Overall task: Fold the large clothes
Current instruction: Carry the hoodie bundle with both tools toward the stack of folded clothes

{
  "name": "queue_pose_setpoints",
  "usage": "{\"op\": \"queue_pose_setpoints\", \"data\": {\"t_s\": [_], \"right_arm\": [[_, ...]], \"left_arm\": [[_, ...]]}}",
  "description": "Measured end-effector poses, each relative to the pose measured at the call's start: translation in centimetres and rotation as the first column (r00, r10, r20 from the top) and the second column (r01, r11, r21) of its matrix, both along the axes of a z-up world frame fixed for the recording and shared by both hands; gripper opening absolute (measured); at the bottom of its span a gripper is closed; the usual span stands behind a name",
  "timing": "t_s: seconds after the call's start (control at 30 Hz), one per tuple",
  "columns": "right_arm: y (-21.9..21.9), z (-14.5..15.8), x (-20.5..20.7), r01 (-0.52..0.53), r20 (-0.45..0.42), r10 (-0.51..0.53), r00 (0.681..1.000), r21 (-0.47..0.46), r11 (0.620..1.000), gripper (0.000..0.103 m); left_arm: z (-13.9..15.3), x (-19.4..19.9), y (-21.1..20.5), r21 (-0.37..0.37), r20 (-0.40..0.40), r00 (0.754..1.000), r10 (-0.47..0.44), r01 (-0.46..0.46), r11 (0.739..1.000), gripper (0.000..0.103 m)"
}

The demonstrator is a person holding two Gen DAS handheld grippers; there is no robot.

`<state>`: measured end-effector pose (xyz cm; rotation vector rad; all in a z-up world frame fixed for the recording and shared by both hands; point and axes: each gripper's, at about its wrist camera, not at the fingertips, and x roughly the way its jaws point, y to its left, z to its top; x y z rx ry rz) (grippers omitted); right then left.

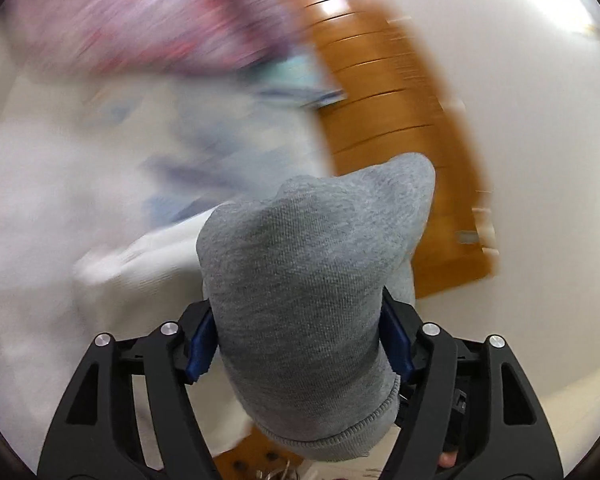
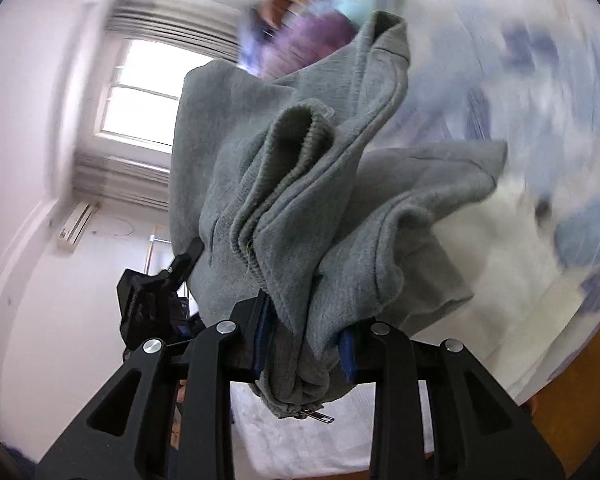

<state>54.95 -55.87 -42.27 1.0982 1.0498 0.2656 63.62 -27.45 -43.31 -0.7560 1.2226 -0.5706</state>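
A grey knit sweatshirt (image 1: 300,272) fills the gap between the blue pads (image 1: 199,346) of my left gripper (image 1: 300,346); the cloth touches both pads and bulges up over them, its ribbed hem hanging below. In the right wrist view the same grey sweatshirt (image 2: 300,200) is bunched in thick folds, and my right gripper (image 2: 304,346) is shut on the bundle. A ribbed cuff (image 2: 300,128) sticks up, and a metal zip pull (image 2: 320,416) dangles under the jaws. The left gripper's black body (image 2: 148,300) shows beside the cloth.
Everything behind is blurred. A bed with a white and blue patterned sheet (image 1: 100,160) lies to the left, with pink and red fabric (image 1: 140,20) at its far end. A brown wooden panel (image 1: 400,120) stands against a white wall. A bright window (image 2: 140,92) shows in the right wrist view.
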Motion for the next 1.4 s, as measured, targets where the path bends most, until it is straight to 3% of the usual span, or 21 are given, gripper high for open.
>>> {"op": "queue_pose_setpoints", "data": {"t_s": [0.03,0.07,0.1,0.23,0.37,0.5,0.57,0.63,0.67,0.77,0.9,0.97,1.03,1.1,1.17,1.23,1.3,1.4], "right_arm": [[0.9,-4.4,0.5,-0.006,-0.106,0.010,0.994,0.042,0.999,0.027],[1.5,-6.8,0.6,-0.007,-0.167,0.017,0.986,0.060,0.998,0.026],[2.4,-10.0,0.4,-0.002,-0.250,0.020,0.968,0.074,0.997,0.027],[2.7,-13.0,0.0,0.062,-0.303,-0.026,0.953,0.109,0.992,0.037],[3.4,-12.2,1.1,-0.014,-0.336,0.037,0.941,0.071,0.997,0.044],[3.4,-9.2,1.3,-0.153,-0.352,0.134,0.926,-0.027,0.988,0.052],[3.1,-7.9,1.4,-0.214,-0.354,0.168,0.920,-0.096,0.972,0.055],[3.1,-6.5,1.7,-0.274,-0.351,0.203,0.914,-0.165,0.947,0.055],[3.1,-5.7,1.8,-0.301,-0.347,0.221,0.912,-0.196,0.933,0.055],[4.6,-2.3,3.9,-0.388,-0.246,0.322,0.914,-0.296,0.873,0.054],[7.5,0.3,5.6,-0.456,-0.125,0.450,0.884,-0.437,0.775,0.053],[8.7,0.4,6.8,-0.475,-0.090,0.502,0.860,-0.502,0.723,0.053],[10.5,-0.2,8.3,-0.478,-0.064,0.555,0.830,-0.596,0.646,0.053],[11.6,-2.3,9.1,-0.527,-0.110,0.607,0.787,-0.631,0.569,0.053],[12.0,-4.4,10.7,-0.550,-0.140,0.610,0.780,-0.619,0.561,0.054],[11.1,-6.2,12.2,-0.551,-0.154,0.588,0.794,-0.591,0.590,0.056],[10.5,-6.5,13.4,-0.540,-0.165,0.565,0.808,-0.590,0.600,0.057],[9.9,-7.0,14.5,-0.550,-0.179,0.559,0.809,-0.566,0.614,0.058]], "left_arm": [[-2.5,0.1,0.4,0.052,-0.068,0.997,0.020,-0.016,0.999,0.069],[-5.6,-0.1,1.0,0.126,-0.144,0.989,0.045,-0.027,0.992,0.069],[-7.2,-0.4,1.5,0.140,-0.173,0.983,0.061,-0.037,0.989,0.072],[-6.8,-0.4,1.0,0.182,-0.154,0.988,0.012,0.017,0.983,0.086],[-5.2,-0.6,1.0,0.223,-0.190,0.982,0.015,0.028,0.974,0.088],[-1.8,-2.5,3.3,0.236,-0.102,0.990,0.099,-0.073,0.969,0.089],[0.3,-3.2,4.3,0.274,-0.067,0.984,0.166,-0.142,0.951,0.089],[1.0,-3.1,3.5,0.233,-0.072,0.992,0.105,-0.086,0.969,0.089],[0.8,-2.9,2.7,0.248,-0.084,0.993,0.079,-0.056,0.967,0.089],[-1.2,-2.1,0.0,0.329,-0.078,0.997,0.006,0.020,0.944,0.089],[-3.2,-0.4,-0.6,0.400,-0.066,0.997,0.050,-0.020,0.916,0.089],[-3.8,0.9,-0.9,0.406,-0.070,0.997,0.032,0.000,0.914,0.089],[-4.5,2.3,-1.6,0.389,-0.086,0.996,-0.003,0.036,0.921,0.087],[-5.6,3.7,-2.6,0.383,-0.119,0.992,-0.038,0.081,0.920,0.081],[-6.1,4.3,-2.8,0.389,-0.136,0.990,-0.023,0.075,0.918,0.080],[-5.2,4.1,-1.9,0.351,-0.120,0.993,0.008,0.035,0.936,0.081],[-3.1,3.1,-0.3,0.328,-0.069,0.996,0.053,-0.027,0.944,0.082],[-0.8,0.5,2.1,0.341,-0.020,0.994,0.106,-0.093,0.935,0.083]]}}
